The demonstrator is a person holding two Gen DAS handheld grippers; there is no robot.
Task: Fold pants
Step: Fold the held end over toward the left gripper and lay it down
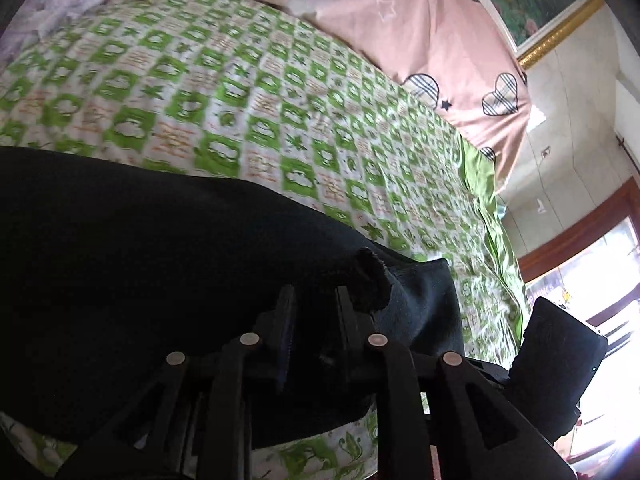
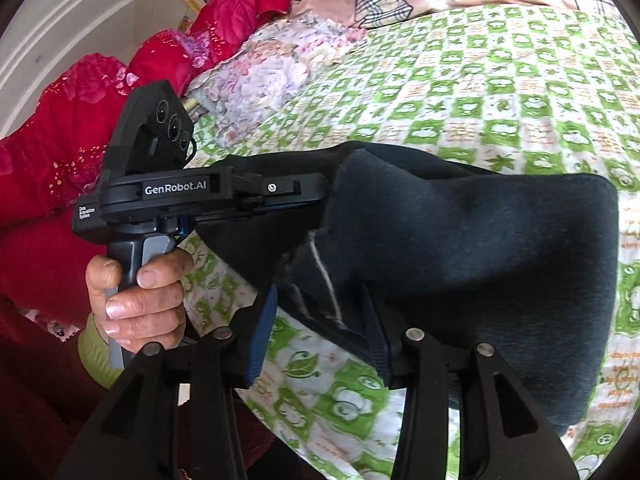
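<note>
Pants: your dark, fleecy, folded pants (image 2: 472,248) lie on the bedspread, one rounded folded corner toward the far side; in the left wrist view the dark cloth (image 1: 140,260) fills the lower left.
Left gripper: your black two-finger left gripper (image 1: 314,308) has a narrow gap between its fingers, with dark cloth under and around the tips. You cannot tell from these views whether the pads press on it.
Right gripper: your right gripper (image 2: 320,332) stands spread, its blue-padded finger (image 2: 262,336) clear over the bedspread, the other finger against the pants' near edge, where a pale seam shows. The pads do not pinch the cloth.
Left hand: your hand (image 2: 136,292) grips the grey handle of the left gripper, a green cuff at the wrist.
Bed: a green-and-white checked bedspread (image 1: 280,92) carries the pants.
Surroundings: a pink cover with plaid hearts (image 1: 420,40), a pale floral pillow (image 2: 264,76) and red patterned bedding (image 2: 80,128) lie at the bed's far edge.
</note>
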